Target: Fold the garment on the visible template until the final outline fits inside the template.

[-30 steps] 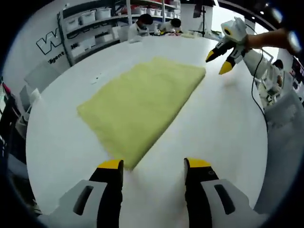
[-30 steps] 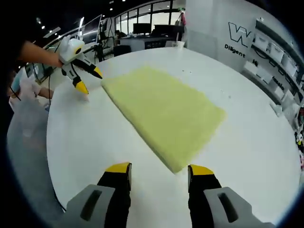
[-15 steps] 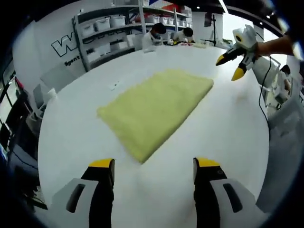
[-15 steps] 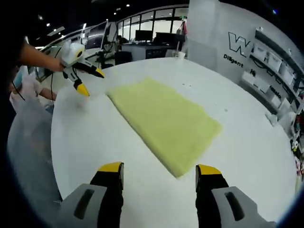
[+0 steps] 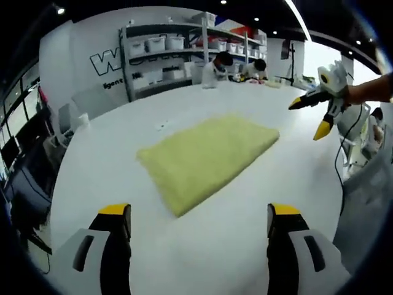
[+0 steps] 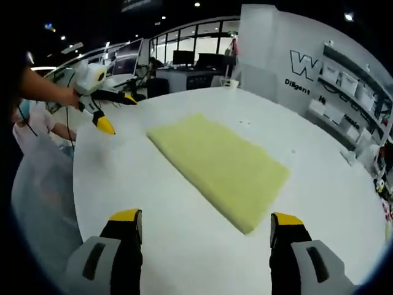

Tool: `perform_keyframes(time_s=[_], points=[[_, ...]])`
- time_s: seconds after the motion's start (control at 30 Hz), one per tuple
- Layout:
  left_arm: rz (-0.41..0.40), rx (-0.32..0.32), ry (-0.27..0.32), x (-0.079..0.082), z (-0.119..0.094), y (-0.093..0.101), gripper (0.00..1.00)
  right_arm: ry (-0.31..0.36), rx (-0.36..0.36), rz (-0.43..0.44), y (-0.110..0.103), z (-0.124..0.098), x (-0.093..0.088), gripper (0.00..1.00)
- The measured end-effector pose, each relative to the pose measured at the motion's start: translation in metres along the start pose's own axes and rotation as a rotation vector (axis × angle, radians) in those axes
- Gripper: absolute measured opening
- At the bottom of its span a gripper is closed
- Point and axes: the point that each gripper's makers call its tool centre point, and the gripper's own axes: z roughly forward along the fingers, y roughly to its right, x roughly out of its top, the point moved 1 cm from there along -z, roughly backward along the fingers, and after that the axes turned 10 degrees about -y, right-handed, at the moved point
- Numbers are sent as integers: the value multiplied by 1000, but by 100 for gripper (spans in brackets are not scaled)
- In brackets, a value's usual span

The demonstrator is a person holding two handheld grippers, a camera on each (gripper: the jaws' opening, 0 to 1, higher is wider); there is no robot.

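Lying flat mid-worktop point(image 5: 202, 258), the yellow-green garment point(image 5: 206, 158) is already a neat folded rectangle, so folding looks done or nearly so; no template outline can be made out around it in either view, so fit can't be checked from here. Both claws hang clear of the cloth w/ nothing in them: left claw point(image 5: 199, 212) has its yellow-tipped jaws wide apart, just short of the near corner of the garment; right claw point(image 6: 206, 218) likewise spread, near the garment's near right corner. Judgement: this is the check/finish stage. If any edge overhangs the template, next move would need a pinch on a corner or long edge and one more fold inward; otherwise just hold off and leave everything in sight. Left gripper view adds the far shelving w/ storage bins point(image 5: 166, 52), people seated at a far bench, and the right claw off to the right w/ jaws apart. Right gripper view adds monitors point(image 6: 190, 58) on a far desk, plus the left claw far left, also spread.
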Motion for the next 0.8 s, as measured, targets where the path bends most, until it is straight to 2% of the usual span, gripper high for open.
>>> perform_keyframes(time_s=[0.3,0.5,0.8], points=[[-84,31,55,-8,-16,1,99,21,-21,48,-15,-7,-9,96],[-94,36,85,-13,-27,10,99,38,-35,81,-23,-13,-15,99],[-100,37,102,-21,-34,17,99,67,-66,141,-36,-24,-27,99]])
